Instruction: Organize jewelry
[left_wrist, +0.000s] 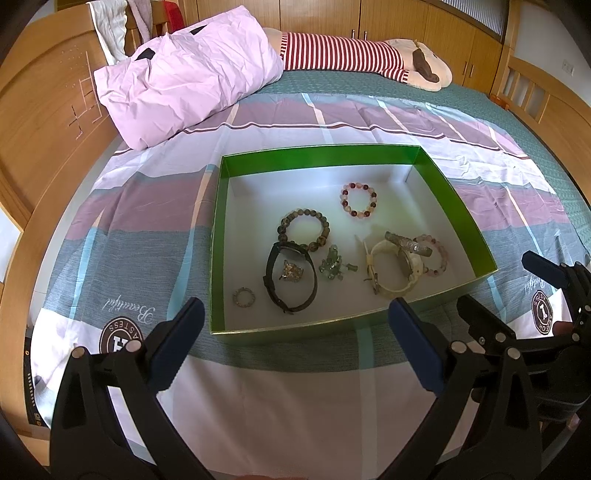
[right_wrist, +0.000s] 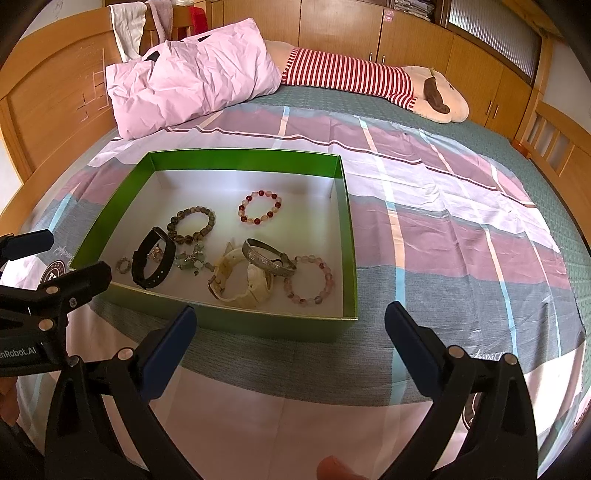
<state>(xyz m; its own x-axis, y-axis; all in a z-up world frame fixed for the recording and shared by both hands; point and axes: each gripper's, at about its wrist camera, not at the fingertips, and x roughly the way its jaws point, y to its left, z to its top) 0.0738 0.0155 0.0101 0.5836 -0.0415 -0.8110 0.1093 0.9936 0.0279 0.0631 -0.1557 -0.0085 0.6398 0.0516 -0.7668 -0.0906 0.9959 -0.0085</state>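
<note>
"Beautiful" script (left_wrist: 127, 309) on bedsheet (left_wrist: 295, 398)

Green box (left_wrist: 458, 206): walls are ringing the jewelry; top lying open. Bedspread (right_wrist: 461, 229), frame right: lying bare. Pillow (right_wrist: 192, 77) is blocking upper left.

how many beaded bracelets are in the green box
3: a dark brown beaded bracelet mid-box, a red-and-pink beaded one behind it, a pale pink beaded one front right, partly under the silver bangle.

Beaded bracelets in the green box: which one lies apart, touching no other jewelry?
The red-and-pink beaded bracelet nearest the far wall. The brown beaded bracelet touches the black watch; the pale pink one lies under the silver bangle.
</note>
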